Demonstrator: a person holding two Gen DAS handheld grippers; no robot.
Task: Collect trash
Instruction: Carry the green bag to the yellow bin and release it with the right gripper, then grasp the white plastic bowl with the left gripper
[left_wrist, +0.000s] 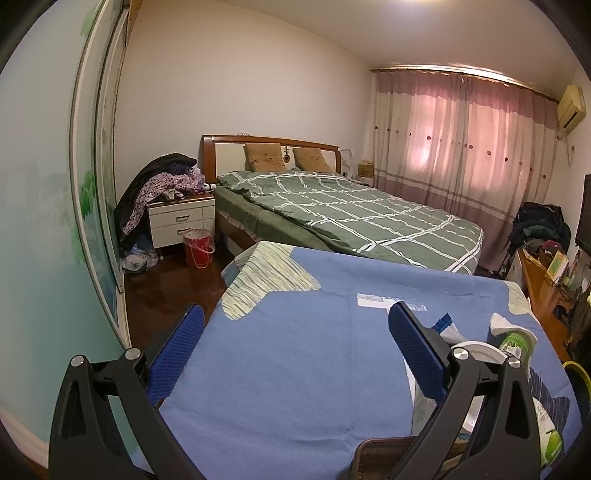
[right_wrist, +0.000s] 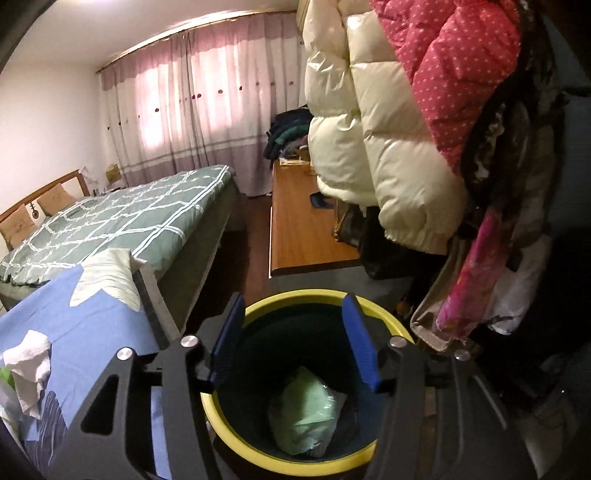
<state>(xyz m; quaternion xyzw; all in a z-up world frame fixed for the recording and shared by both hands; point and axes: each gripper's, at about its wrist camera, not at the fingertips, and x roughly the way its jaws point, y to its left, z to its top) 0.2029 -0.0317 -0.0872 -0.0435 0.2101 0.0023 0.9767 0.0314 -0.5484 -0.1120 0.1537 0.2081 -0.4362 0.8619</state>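
Pale green bag (right_wrist: 308, 417) in the bin (right_wrist: 258, 456) blurred, contents unreadable; bin's near rim hidden under the right gripper (right_wrist: 295, 343).

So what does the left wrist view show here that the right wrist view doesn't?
Only the left wrist view: the left hand-held gripper, open over the blue cloth, a white nightstand, a red bucket and a green bottle.
Only the right wrist view: the right hand-held gripper, open above the yellow-rimmed bin, a pale green bag inside it, and hanging jackets.
Both: the green checked bed, pink curtains and a crumpled white tissue.
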